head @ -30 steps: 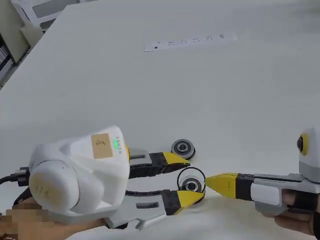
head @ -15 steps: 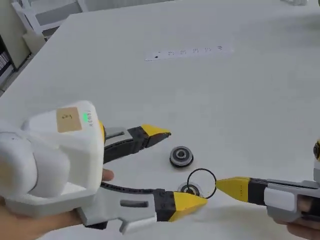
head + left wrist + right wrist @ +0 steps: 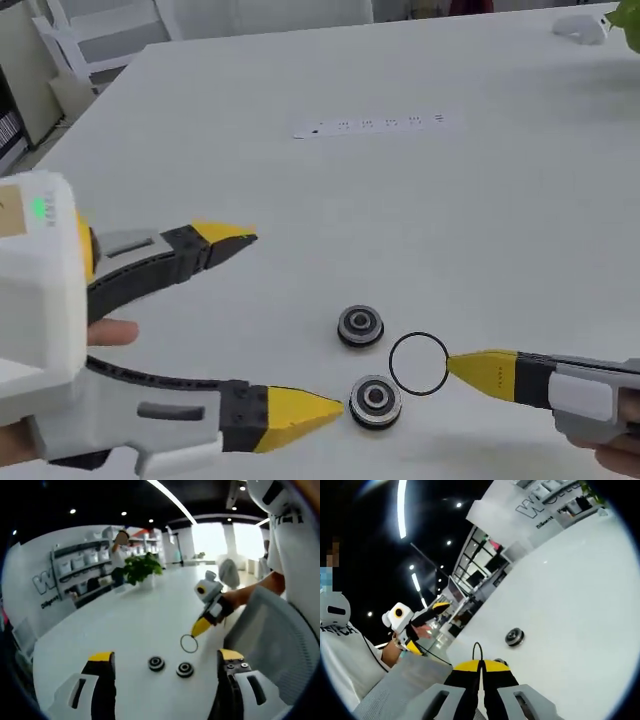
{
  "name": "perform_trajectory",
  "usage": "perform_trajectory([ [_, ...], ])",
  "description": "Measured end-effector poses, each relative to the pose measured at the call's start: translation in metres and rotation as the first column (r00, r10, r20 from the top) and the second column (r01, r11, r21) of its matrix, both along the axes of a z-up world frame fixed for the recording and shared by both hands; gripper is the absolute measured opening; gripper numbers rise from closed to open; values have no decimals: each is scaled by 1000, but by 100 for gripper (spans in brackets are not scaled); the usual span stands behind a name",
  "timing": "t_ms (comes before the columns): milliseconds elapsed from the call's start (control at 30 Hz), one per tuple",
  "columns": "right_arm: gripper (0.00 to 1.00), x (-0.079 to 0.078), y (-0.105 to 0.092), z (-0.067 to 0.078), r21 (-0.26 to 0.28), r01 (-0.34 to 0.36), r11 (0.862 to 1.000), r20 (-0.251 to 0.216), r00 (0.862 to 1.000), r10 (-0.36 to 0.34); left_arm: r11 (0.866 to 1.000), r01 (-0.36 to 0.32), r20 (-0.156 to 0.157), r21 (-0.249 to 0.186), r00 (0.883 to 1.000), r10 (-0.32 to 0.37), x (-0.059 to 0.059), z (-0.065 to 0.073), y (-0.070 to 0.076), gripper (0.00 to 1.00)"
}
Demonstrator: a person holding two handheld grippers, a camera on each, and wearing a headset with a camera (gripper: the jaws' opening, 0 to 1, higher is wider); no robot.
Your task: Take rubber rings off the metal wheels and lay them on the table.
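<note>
The right claw, closed, pinched a thin black rubber ring by its edge beside two small round metal wheels on the white worktop. The left claw gaped wide, empty. So slight a grip risked the ring slipping early and landing on the nearer wheel.

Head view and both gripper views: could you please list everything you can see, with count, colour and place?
metal wheels: two, dark and silvery, lying close together on the table, between the two grippers
rubber ring: one, black, thin, pinched at the right gripper's tip, beside the nearer wheel
power strip: one, white, farther back on the table
table: one, white
plant: one, green, at the table's far end
shelves: one unit, with white bins, at the wall behind the plant
left gripper: one, white with black-and-yellow jaws, wide open, facing the wheels
right gripper: one, same colours, jaws shut on the ring
</note>
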State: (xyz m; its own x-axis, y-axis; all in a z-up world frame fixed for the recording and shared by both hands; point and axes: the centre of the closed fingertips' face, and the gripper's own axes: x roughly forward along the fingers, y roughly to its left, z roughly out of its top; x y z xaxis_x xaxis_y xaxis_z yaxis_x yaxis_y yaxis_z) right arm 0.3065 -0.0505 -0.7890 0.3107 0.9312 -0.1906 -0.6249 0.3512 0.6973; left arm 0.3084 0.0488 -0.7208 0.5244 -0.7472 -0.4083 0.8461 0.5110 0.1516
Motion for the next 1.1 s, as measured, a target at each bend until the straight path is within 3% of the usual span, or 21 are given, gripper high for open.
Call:
perform_trajectory([
  [300, 0, -4, 6, 22, -12, -13, 1000, 62, 998, 14, 997, -73, -13, 20, 997, 74, -12, 4, 41, 94],
  [367, 0, -5, 7, 25, -17, -20, 1000, 69, 997, 21, 996, -91, -28, 4, 995, 91, -17, 5, 49, 95],
  [467, 0, -7, 11, 35, -6, -34, 999, 79, 996, 35, 989, -130, -40, -66, 991, 128, -22, 13, 57, 100],
  [567, 0, -7, 14, 46, -15, -46, 999, 110, 993, 47, 985, -155, -47, -78, 987, 152, -26, 15, 66, 100],
  [900, 0, -7, 25, 62, -51, -87, 995, 151, 984, 93, 967, -246, -32, -67, 969, 244, -42, 13, 100, 100],
  [1100, 0, -11, 36, 68, -73, -134, 988, 171, 974, 145, 953, -295, -43, -64, 955, 293, -48, 5, 112, 100],
])
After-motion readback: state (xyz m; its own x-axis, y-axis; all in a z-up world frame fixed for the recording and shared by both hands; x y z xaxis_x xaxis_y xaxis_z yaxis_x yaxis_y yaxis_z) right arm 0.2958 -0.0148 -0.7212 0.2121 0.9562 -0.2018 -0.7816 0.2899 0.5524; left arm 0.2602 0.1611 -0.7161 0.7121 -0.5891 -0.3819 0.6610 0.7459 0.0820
